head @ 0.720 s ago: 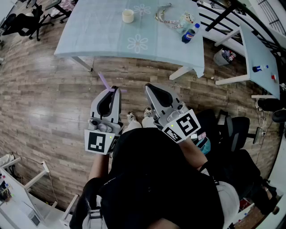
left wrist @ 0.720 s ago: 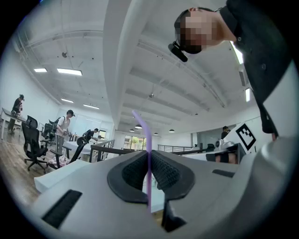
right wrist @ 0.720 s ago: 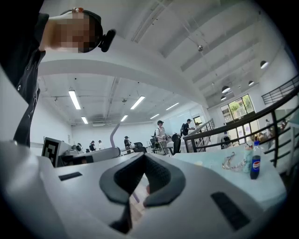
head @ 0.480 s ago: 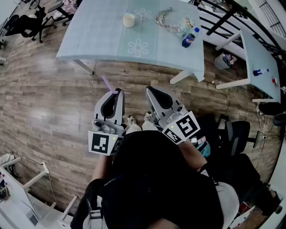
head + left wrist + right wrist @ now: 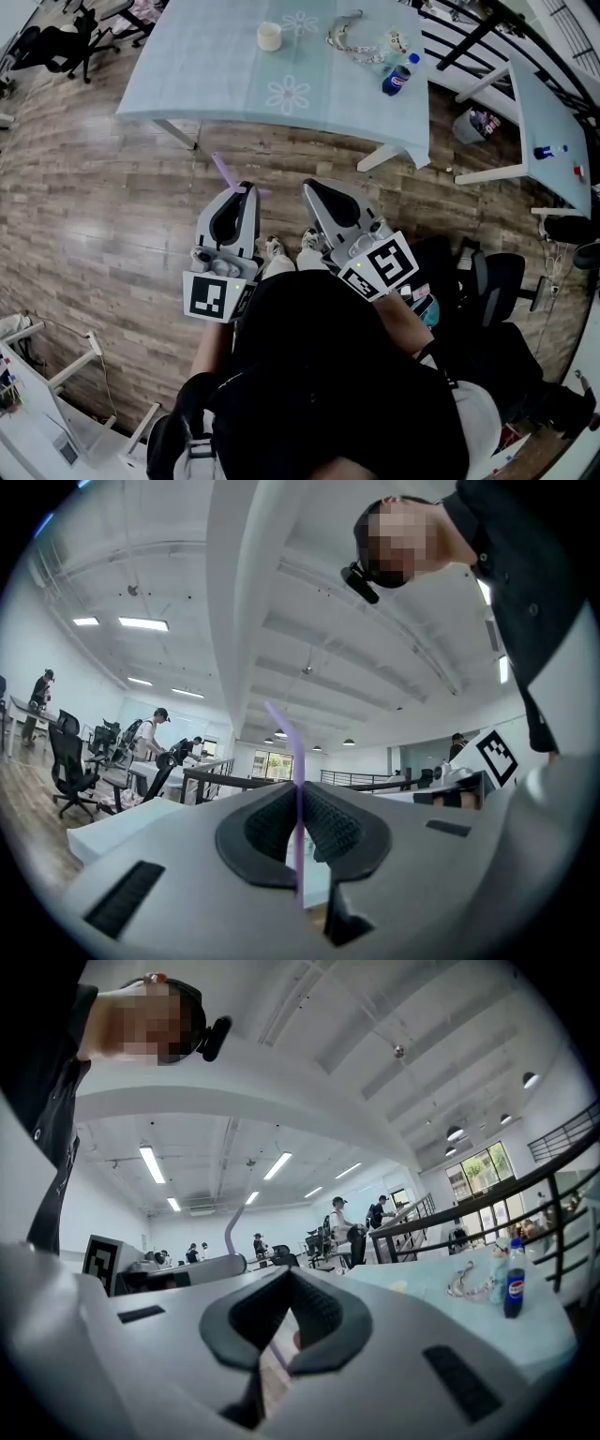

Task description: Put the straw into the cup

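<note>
While left gripper (image 5: pixel 298 803) pinches straw (image 5: pixel 296 757) (right gripper (image 5: pixel 286 1283) pressed together), table (image 5: pixel 216 111) edge stands apart.

Pale blue surface (image 5: pixel 202 80) with flower print stands far ahead of you, on wood plank floor (image 5: pixel 94 216). On it: cream cup (image 5: pixel 269 36) toward far side, upright. Tangled cord-like thing (image 5: pixel 348 38) right of cup, apart. Dark bottle (image 5: pixel 397 75) with blue cap upright near right edge.
</note>
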A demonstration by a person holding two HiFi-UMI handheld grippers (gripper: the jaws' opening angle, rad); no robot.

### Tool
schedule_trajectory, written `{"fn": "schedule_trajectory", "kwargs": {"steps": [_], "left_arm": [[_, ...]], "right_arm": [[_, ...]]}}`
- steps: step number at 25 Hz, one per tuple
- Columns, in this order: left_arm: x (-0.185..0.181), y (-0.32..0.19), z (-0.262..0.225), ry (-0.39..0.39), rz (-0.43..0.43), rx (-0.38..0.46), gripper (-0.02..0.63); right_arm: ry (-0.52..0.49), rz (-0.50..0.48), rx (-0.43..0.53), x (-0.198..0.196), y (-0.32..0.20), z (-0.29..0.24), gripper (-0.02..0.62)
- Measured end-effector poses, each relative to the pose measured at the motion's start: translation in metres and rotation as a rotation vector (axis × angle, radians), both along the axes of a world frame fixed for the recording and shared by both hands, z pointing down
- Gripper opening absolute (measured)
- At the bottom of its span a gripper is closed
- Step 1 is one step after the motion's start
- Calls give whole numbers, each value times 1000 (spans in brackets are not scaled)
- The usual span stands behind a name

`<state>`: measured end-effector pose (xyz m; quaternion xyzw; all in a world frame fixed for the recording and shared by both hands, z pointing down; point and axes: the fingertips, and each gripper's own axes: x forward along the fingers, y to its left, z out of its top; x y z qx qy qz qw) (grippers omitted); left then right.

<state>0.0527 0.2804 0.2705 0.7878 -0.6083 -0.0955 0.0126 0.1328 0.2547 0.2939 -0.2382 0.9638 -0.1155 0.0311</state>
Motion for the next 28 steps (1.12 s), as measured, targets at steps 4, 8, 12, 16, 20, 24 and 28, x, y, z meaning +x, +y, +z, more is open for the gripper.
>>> {"fn": "schedule_trajectory", "kwargs": {"steps": [4, 8, 12, 16, 20, 24, 28], "left_arm": [[6, -5, 0, -7, -15, 0, 29], [18, -9, -1, -20, -33, 3, 29], [31, -9, 7, -41, -50, -23, 29], [38, -10, 10, -24, -80, -29, 29], [38, -18, 10, -25, -111, -22, 29], [38, -32, 1, -17, -113, 14, 29], [31, -48, 1, -4, -108, 17, 29]], "right_arm": [[-14, -20, 2, 3, -5, -1, 8], [-51, -54, -14, 12, -10, 0, 8], [-54, -77, 1, 21, -13, 0, 8], [-49, -87, 0, 28, -20, 0, 8], [-31, -84, 6, 34, -29, 2, 8], [-9, -103, 23, 33, -38, 2, 8], [4, -112, 25, 26, -49, 4, 8]]}}
